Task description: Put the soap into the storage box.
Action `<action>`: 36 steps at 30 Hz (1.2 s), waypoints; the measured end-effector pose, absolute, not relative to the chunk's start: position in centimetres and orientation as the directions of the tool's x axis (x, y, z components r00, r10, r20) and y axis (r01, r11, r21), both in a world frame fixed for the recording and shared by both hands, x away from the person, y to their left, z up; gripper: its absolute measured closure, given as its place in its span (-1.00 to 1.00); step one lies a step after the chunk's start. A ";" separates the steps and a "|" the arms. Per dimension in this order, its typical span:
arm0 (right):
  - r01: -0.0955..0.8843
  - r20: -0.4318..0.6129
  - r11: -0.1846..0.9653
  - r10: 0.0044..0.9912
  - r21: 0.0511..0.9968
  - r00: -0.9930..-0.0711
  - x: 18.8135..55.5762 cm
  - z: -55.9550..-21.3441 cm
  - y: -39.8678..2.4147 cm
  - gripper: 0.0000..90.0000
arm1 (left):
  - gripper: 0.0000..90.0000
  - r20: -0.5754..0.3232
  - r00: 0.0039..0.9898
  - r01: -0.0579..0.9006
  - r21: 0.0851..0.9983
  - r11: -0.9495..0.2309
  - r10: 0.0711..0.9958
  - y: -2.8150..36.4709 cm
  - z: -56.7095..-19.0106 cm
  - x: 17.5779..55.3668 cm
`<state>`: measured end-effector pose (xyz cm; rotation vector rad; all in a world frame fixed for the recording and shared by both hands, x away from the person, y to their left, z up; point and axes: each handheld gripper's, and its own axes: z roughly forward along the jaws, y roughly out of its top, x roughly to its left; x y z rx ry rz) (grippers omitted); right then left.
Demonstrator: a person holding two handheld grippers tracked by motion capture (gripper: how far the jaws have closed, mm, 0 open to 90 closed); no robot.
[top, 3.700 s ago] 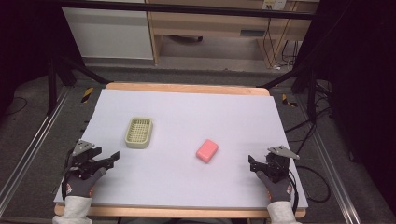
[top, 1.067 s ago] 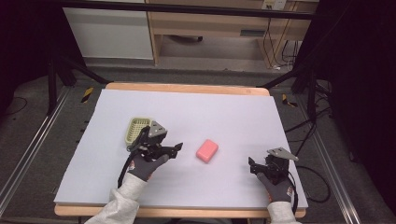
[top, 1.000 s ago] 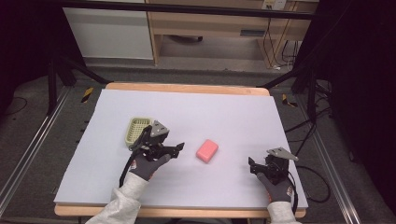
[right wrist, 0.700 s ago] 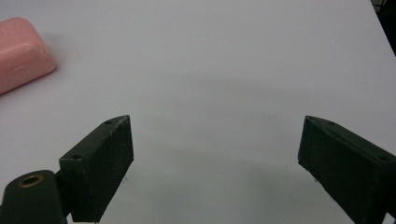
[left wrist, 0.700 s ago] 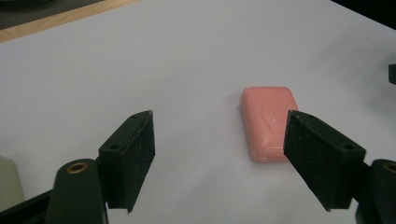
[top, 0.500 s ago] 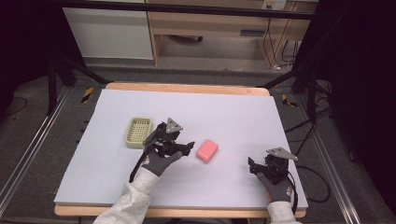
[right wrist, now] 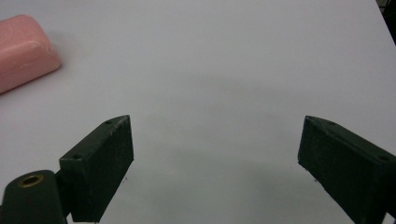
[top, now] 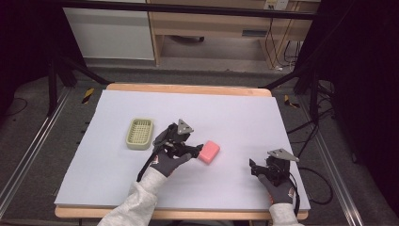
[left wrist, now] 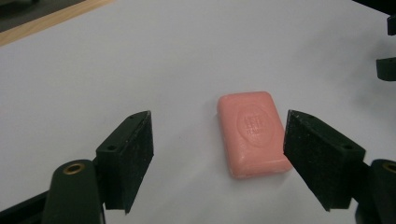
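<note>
Now the left claw (left wrist: 217, 163) is hovering wide over the pink soap (left wrist: 252, 133), lying mid-counter (top: 235, 113) and off-centre toward one jaw; centring before closing seems wise. Right claw (right wrist: 212, 163) is resting wide, empty.

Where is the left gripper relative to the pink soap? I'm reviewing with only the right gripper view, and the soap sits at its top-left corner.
Observer: In the high view the left gripper is right at the soap, reaching in from the side of the green dish.
Operator: Has it closed on the soap?
Observer: No. The left gripper view shows its jaws open, the soap lying flat on the table between them, nearer one jaw than the other.
Operator: Anything on the soap's top face?
Observer: An oval stamp pressed into its middle; I can't read it.
</note>
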<state>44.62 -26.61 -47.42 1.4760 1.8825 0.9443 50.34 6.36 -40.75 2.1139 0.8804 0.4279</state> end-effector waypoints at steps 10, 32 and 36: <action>0.578 -0.004 0.143 0.972 0.804 -0.236 44.6 -47.4 -26.6 -0.76 | -0.49 0.011 0.721 0.448 0.755 -0.478 0.692 4.7 -41.1 50.8; 0.580 -0.008 0.154 0.969 0.800 -0.247 44.6 -47.4 -26.4 -0.75 | -0.52 0.024 0.749 0.464 0.694 -0.550 0.662 1.0 -43.2 51.9; 0.581 -0.007 0.154 0.969 0.799 -0.247 44.6 -47.4 -26.4 -0.75 | -0.51 0.035 0.747 0.469 0.681 -0.563 0.664 0.5 -43.8 52.0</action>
